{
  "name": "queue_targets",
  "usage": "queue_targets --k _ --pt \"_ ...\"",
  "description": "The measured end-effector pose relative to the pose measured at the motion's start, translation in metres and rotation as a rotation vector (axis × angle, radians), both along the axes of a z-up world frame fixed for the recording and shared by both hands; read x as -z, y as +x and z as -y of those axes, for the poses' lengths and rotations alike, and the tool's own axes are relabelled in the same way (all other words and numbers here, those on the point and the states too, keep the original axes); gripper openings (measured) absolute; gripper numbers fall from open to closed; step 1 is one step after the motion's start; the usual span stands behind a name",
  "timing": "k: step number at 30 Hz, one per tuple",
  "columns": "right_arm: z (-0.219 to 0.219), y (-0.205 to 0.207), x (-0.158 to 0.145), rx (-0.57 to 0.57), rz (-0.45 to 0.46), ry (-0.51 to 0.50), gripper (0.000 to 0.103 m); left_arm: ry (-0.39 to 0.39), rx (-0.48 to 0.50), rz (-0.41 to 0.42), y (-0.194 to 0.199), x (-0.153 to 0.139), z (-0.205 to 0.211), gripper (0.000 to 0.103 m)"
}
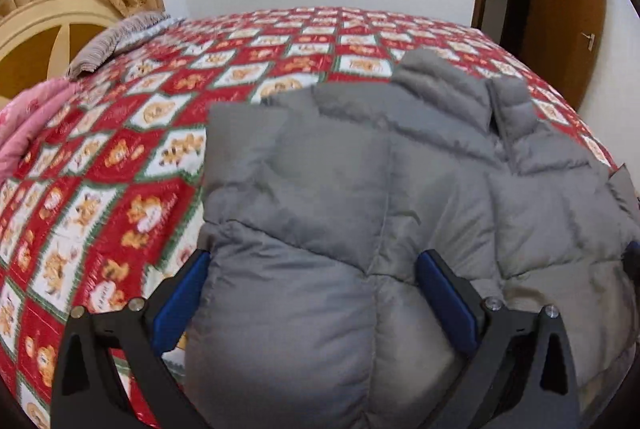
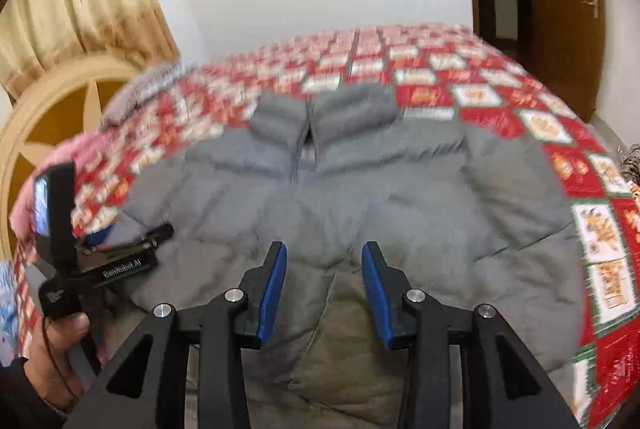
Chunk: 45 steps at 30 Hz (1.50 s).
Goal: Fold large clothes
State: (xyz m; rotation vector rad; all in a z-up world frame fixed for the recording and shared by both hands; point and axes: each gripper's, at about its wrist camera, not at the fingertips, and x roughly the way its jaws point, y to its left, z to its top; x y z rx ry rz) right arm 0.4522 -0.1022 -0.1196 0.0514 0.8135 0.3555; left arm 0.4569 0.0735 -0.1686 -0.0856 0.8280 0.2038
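A grey puffer jacket (image 1: 360, 189) lies on the bed with its collar at the far end; it also shows in the right wrist view (image 2: 320, 197). My left gripper (image 1: 312, 269) is open, its blue pads (image 1: 444, 293) spread wide around the jacket's near left edge. My right gripper (image 2: 324, 261) is open and empty above the jacket's hem at the middle. The left gripper (image 2: 160, 233) also shows in the right wrist view, held by a hand at the jacket's left side.
The bed has a red and white patterned quilt (image 1: 100, 169). A pink blanket (image 1: 24, 125) and a grey cloth (image 1: 104, 45) lie at the far left. A beige headboard (image 2: 60, 117) and curtains stand left, a brown door (image 1: 564, 9) right.
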Motion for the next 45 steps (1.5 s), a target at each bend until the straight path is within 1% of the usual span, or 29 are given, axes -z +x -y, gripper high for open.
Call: queue_targets --k 1,3,8,18,23,27,29,32,35,41,44,45 --pt "-0.003 0.002 0.009 -0.002 -0.025 -0.017 0.040 -0.015 -0.002 0.001 -0.001 0.002 -0.002 0.103" --pt "-0.004 0.003 0.022 -0.007 -0.042 -0.026 0.040 -0.044 -0.005 0.000 0.000 0.003 -0.005 0.103" --pt "-0.001 0.001 0.041 -0.015 -0.057 -0.033 0.041 -0.046 -0.007 -0.037 0.004 0.013 -0.001 0.103" --pt "-0.007 -0.004 0.050 -0.008 -0.028 -0.089 0.041 -0.007 -0.011 -0.059 0.006 0.017 0.006 0.103" --pt "-0.007 -0.006 0.052 -0.006 -0.015 -0.095 0.041 -0.022 -0.009 -0.067 0.007 0.016 0.002 0.103" --pt "-0.007 -0.006 0.054 -0.007 -0.017 -0.092 0.041 -0.039 -0.010 -0.068 0.003 0.004 -0.004 0.103" --pt "-0.009 -0.006 0.054 -0.008 -0.016 -0.100 0.041 -0.040 -0.016 -0.050 0.001 -0.006 -0.007 0.103" --pt "-0.009 -0.006 0.055 -0.008 -0.016 -0.104 0.041 -0.068 -0.011 -0.025 0.002 -0.023 -0.013 0.103" --pt "-0.011 -0.006 0.055 -0.008 -0.016 -0.110 0.041 -0.071 -0.005 -0.073 0.018 -0.026 -0.014 0.103" --pt "-0.012 -0.006 0.054 -0.017 -0.020 -0.125 0.041 -0.078 -0.007 -0.131 0.035 -0.026 -0.012 0.103" --pt "-0.016 -0.006 0.047 -0.068 -0.042 -0.167 0.044 -0.102 0.007 -0.156 0.043 -0.035 -0.011 0.103" --pt "-0.015 -0.004 0.041 -0.091 -0.070 -0.170 0.046 -0.119 0.019 -0.158 0.047 -0.041 -0.012 0.103"
